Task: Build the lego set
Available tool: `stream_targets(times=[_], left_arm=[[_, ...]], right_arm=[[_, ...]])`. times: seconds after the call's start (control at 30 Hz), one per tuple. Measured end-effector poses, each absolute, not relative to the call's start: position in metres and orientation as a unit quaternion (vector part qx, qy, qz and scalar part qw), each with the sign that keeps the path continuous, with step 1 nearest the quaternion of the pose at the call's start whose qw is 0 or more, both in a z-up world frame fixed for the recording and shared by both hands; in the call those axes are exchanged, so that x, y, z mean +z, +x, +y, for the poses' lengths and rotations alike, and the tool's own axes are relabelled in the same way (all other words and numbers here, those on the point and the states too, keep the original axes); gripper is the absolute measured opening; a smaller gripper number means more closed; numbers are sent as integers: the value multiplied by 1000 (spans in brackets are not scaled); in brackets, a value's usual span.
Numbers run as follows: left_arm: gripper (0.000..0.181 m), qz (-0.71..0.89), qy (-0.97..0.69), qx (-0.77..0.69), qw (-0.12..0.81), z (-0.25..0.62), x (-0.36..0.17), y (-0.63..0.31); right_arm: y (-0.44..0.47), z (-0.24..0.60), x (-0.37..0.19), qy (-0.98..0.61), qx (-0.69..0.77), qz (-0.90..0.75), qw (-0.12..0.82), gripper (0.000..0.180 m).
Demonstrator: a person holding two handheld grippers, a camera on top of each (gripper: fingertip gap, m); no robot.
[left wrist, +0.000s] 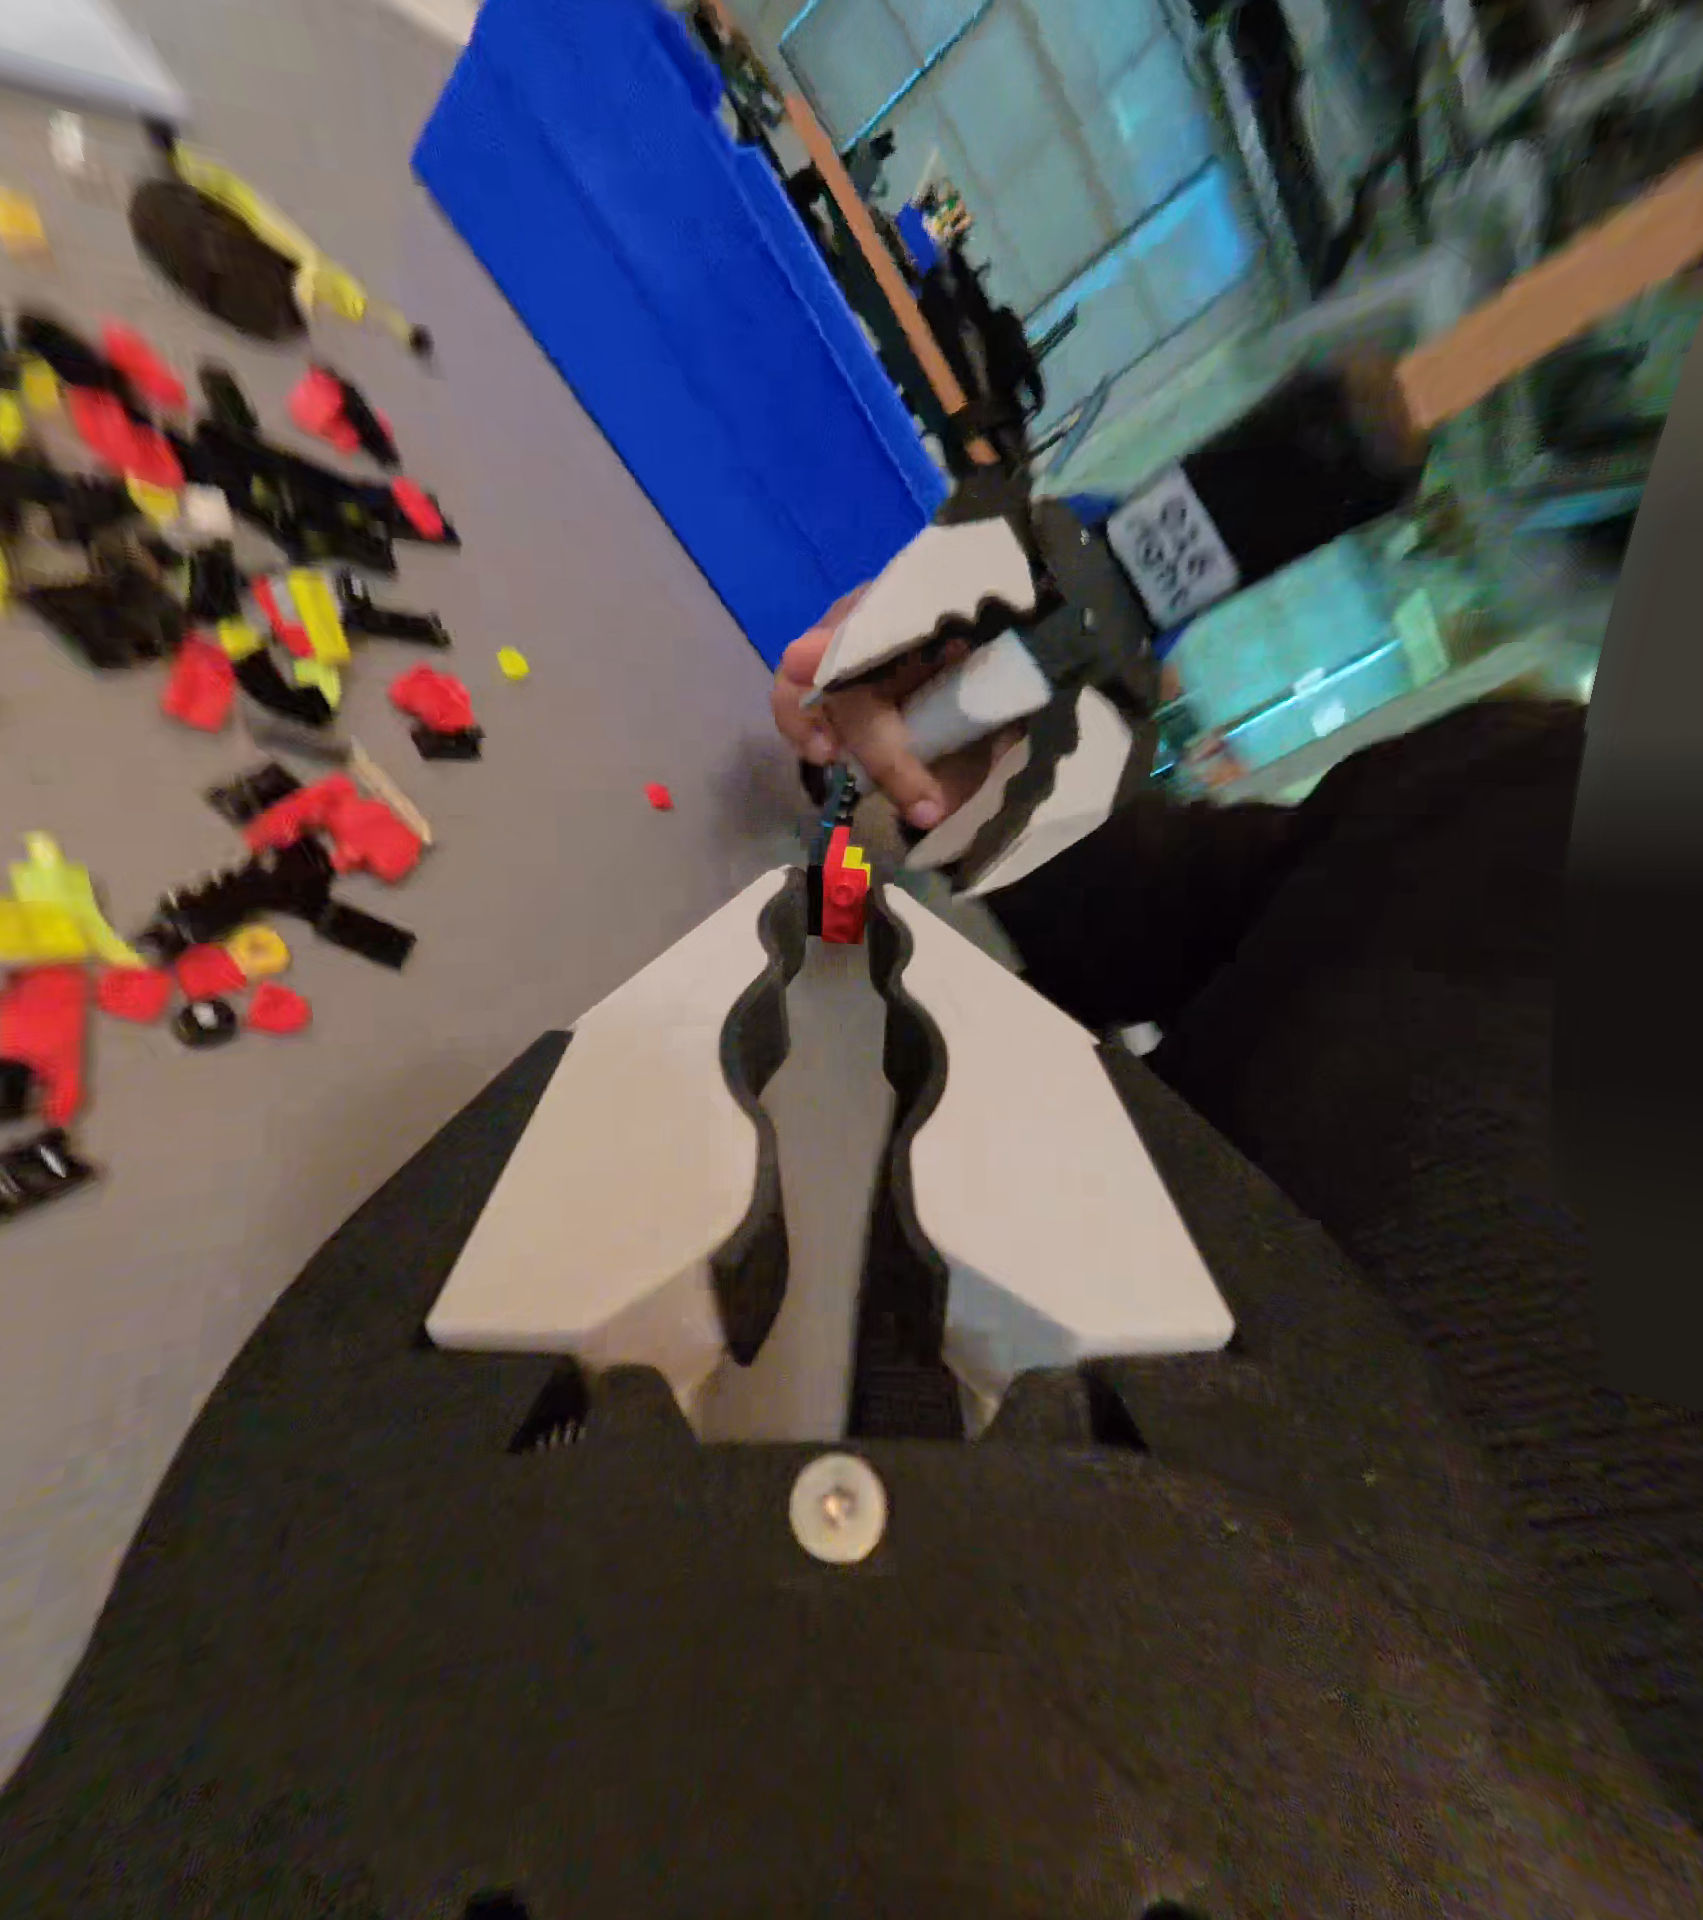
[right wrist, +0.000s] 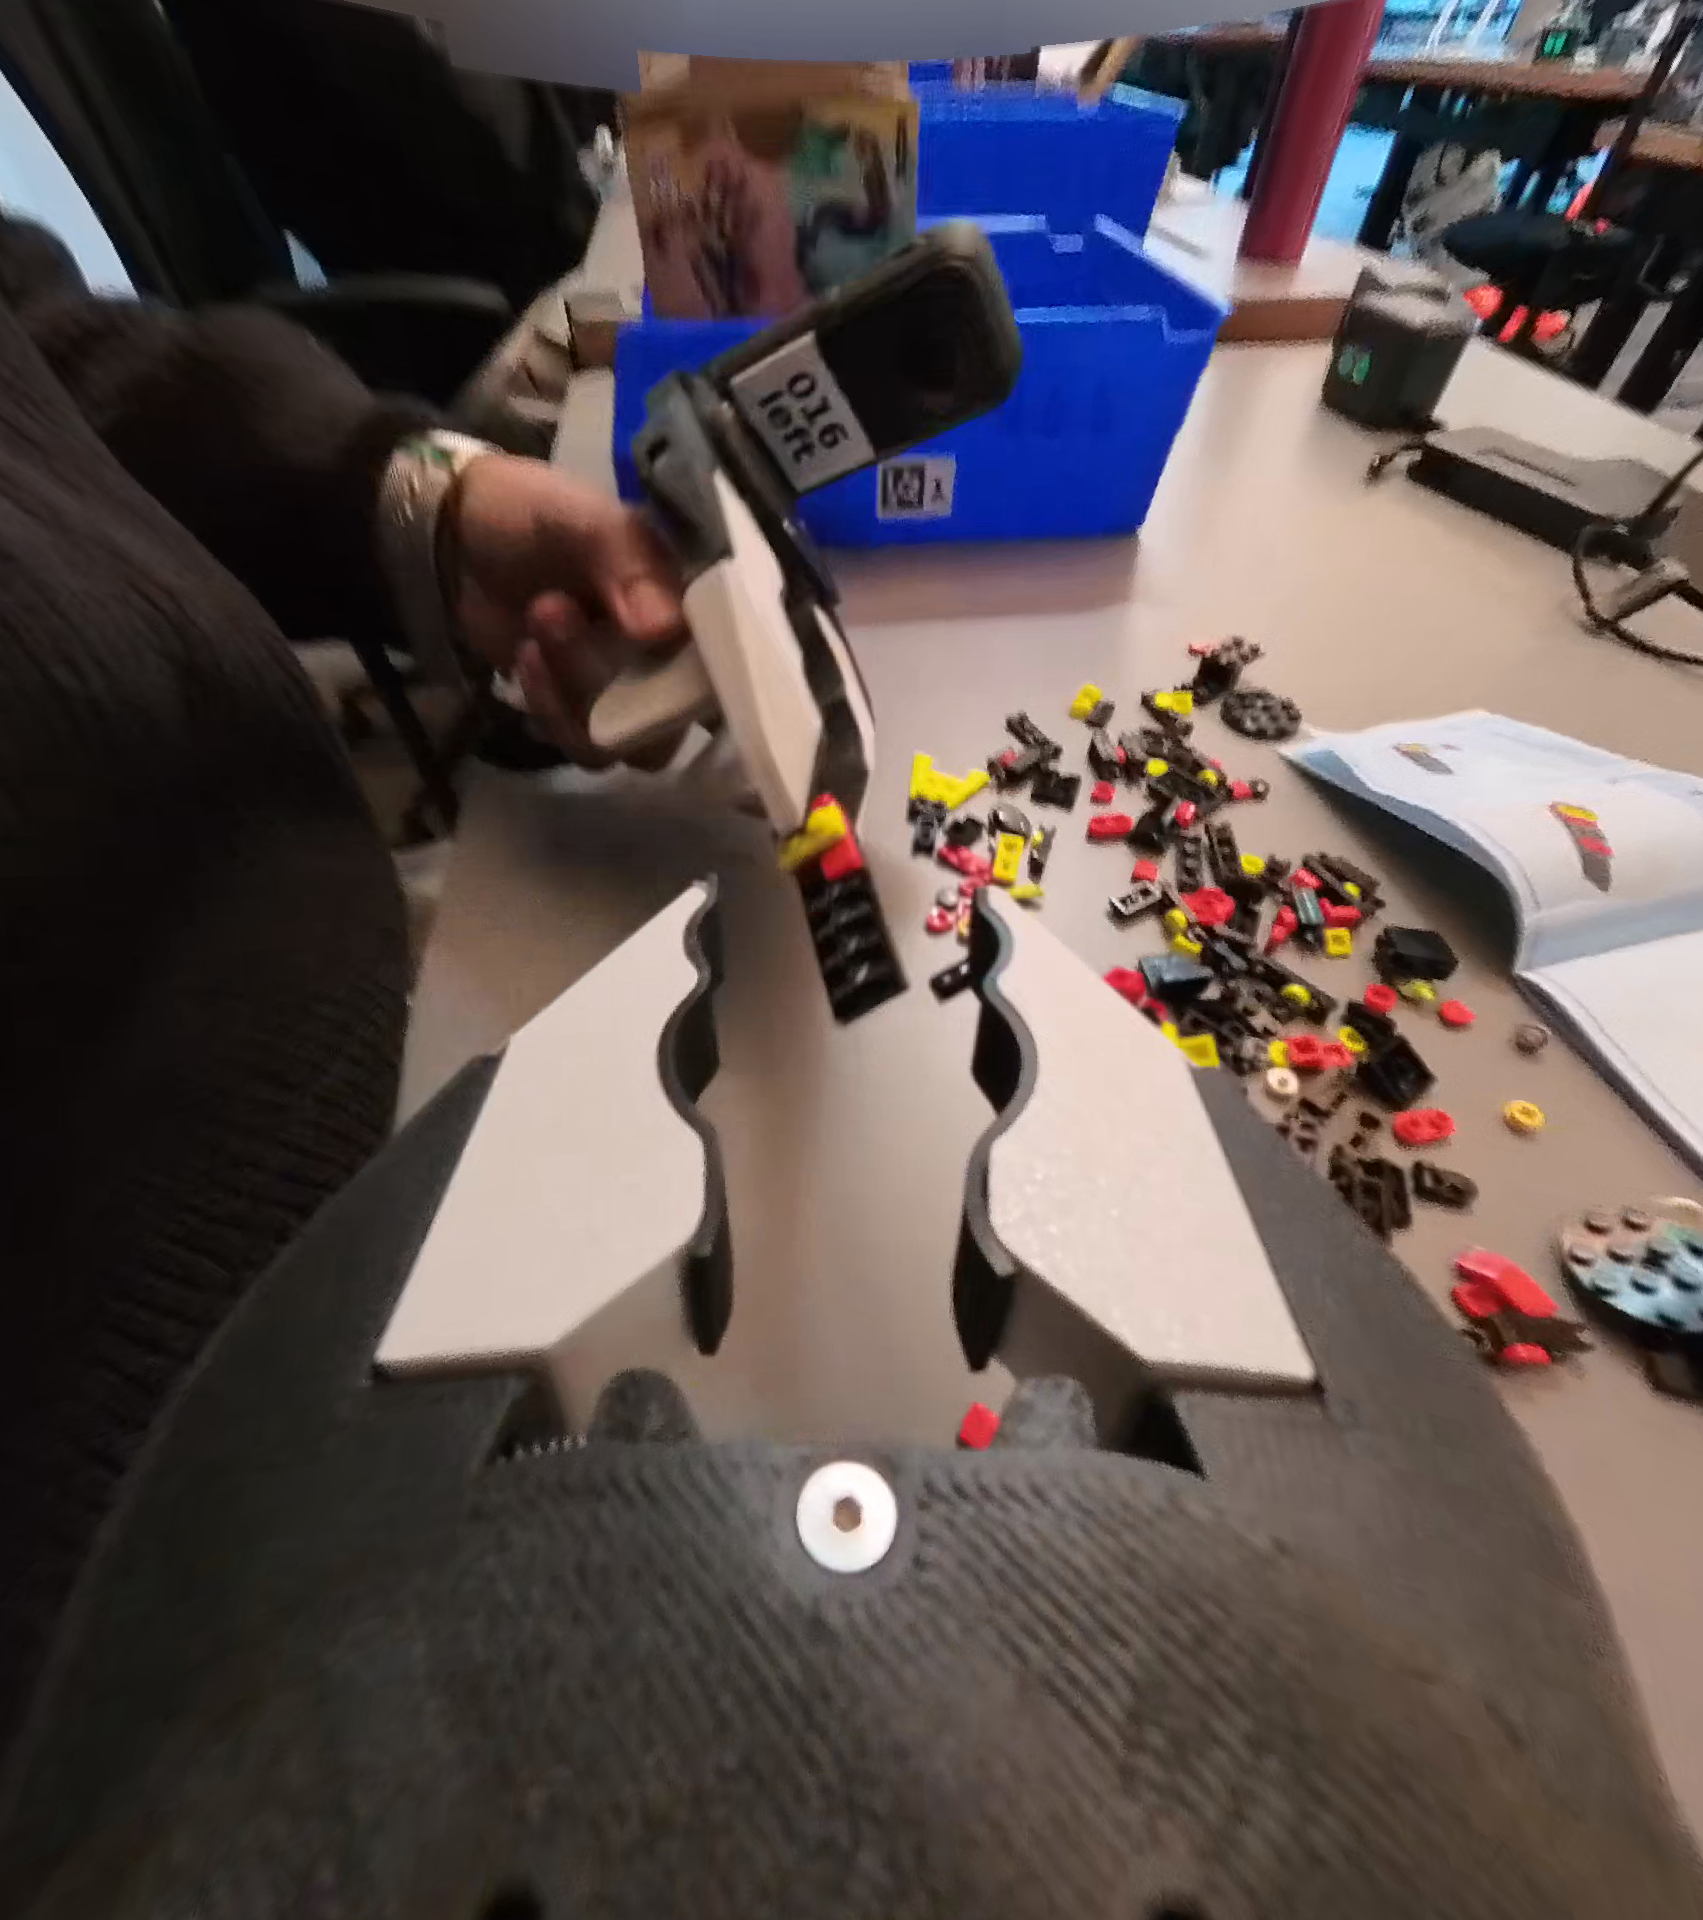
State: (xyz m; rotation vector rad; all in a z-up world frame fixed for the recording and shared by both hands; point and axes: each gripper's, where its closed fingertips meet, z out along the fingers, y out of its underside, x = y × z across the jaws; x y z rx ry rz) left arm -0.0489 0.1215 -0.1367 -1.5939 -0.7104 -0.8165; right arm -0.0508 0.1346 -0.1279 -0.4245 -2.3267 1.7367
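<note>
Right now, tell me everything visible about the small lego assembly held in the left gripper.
The lego assembly is a long black studded plate topped by red and yellow bricks, glossy plastic. The left gripper pinches its red and yellow end; the black plate hangs tilted above the table, between the open right gripper's fingers, untouched by them.

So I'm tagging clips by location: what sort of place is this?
Probably a shared workshop or lab: a grey table strewn with lego pieces, blue storage bins, and more workbenches behind.
</note>
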Motion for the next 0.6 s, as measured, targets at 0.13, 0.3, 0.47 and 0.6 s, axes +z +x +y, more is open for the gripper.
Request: stream_targets(times=[0.13, 0.3, 0.47, 0.6], left_arm=[[7, -372, -611, -414, 563, 116, -140, -63], [7, -375, -635, -408, 538, 117, -151, -58], [8, -376, -633, -433, 520, 120, -154, -51], [8, -373, -639, -434, 513, 121, -156, -48]], right_arm=[[-51, 136, -143, -118, 541, -822, 135, 45], [-53, 135, -153, -69, 492, -843, 205, 40], [-48, 131, -163, -41, 467, -857, 215, 30], [-46, 130, -164, -29, 461, -859, 219, 15]])
